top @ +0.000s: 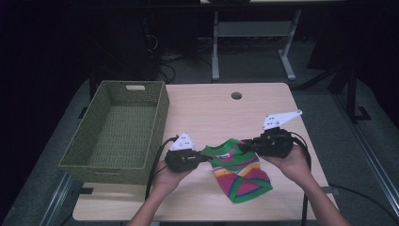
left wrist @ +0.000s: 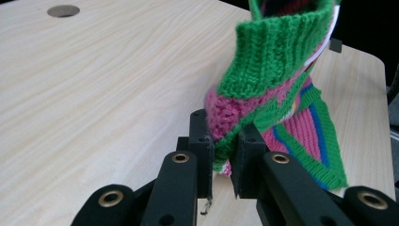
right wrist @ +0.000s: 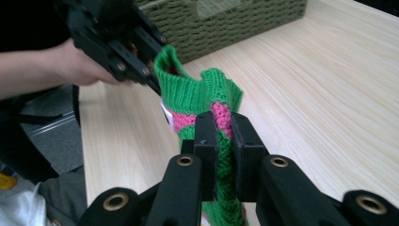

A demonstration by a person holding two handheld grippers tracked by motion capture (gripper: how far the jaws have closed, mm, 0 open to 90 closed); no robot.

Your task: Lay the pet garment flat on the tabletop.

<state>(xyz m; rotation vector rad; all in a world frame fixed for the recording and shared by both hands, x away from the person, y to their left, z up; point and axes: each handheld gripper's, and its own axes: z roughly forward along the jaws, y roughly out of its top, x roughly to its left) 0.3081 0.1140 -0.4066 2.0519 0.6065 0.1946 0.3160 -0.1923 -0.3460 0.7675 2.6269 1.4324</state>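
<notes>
A knitted sock (top: 237,170) in green, pink, yellow and blue stripes hangs between both grippers, its foot resting on the wooden table (top: 211,108). My left gripper (top: 203,157) is shut on the left side of the green cuff. In the left gripper view the sock (left wrist: 263,94) is pinched between the pads of my left gripper (left wrist: 225,155). My right gripper (top: 242,146) is shut on the cuff's right side. In the right gripper view the pink and green knit (right wrist: 207,94) is squeezed in my right gripper (right wrist: 225,136), and the left gripper (right wrist: 141,70) holds the far rim.
A green woven basket (top: 94,141) stands on the table's left part, close to my left hand. A round hole (top: 236,95) sits near the table's far edge. Beyond the table stand a grey desk frame (top: 254,28) and cables on the floor.
</notes>
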